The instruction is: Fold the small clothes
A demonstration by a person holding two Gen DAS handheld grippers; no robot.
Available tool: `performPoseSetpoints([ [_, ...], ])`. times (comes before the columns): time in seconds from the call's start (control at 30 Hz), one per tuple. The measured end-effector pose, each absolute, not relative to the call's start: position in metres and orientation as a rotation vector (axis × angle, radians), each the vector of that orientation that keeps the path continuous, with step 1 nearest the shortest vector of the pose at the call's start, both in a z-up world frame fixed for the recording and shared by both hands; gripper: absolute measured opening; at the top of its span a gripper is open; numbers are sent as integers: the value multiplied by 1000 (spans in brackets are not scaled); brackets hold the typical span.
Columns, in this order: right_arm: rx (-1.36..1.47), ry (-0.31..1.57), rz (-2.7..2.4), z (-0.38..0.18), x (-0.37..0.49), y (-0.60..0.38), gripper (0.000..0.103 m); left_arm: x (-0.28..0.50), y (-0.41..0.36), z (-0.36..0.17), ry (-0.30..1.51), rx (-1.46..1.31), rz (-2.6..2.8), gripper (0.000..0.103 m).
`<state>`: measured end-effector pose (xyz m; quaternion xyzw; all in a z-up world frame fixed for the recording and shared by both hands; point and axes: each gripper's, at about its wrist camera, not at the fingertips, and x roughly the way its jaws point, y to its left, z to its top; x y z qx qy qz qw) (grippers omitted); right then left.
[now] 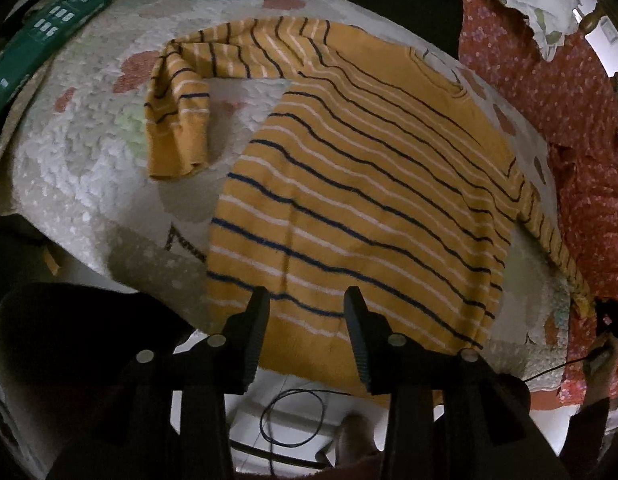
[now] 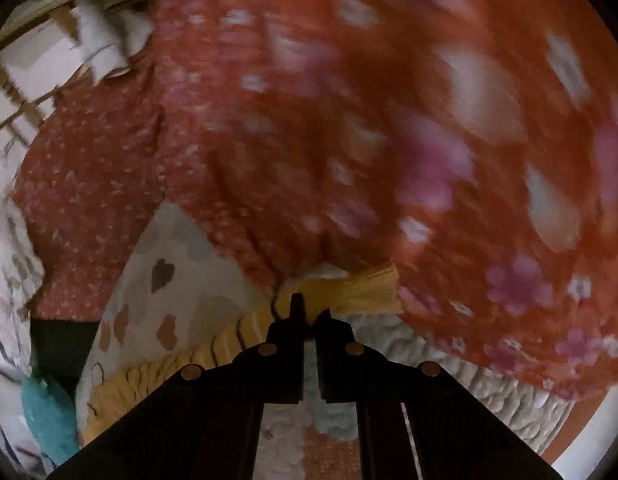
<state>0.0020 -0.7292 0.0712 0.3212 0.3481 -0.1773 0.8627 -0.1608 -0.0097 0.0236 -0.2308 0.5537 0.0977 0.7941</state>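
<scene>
Jaws of right gripper (image 2: pixel 309 314) pinched on sleeve cuff (image 2: pixel 365 288) of striped sweater (image 1: pixel 361 184), beside red floral cloth (image 2: pixel 349 120). Left gripper (image 1: pixel 307 312) spread over hem, nothing held. Sweater flat on quilt (image 1: pixel 69 168). Step judged: sleeve fold-in; cuff to be carried across body.

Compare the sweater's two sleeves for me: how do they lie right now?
The left-hand sleeve bends at the elbow, its cuff hanging back toward the hem; the right-hand sleeve runs straight down beside the body. The left-hand one lies wholly on the quilt; the right-hand one's cuff is pinched in the right gripper at the red floral cloth. Both share the sweater's mustard stripes.
</scene>
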Motion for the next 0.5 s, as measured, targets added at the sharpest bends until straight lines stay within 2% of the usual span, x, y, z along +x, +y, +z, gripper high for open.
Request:
performPoseSetpoints([
  [0.23, 481, 750, -153, 98, 40, -603, 5, -142, 22, 20, 1143, -528, 229, 39],
  [0.33, 353, 781, 3, 102, 62, -508, 5, -135, 42, 19, 1110, -534, 252, 43],
  [0.5, 215, 874, 258, 80, 88, -345, 5, -116, 86, 10, 1057, -583, 280, 43],
])
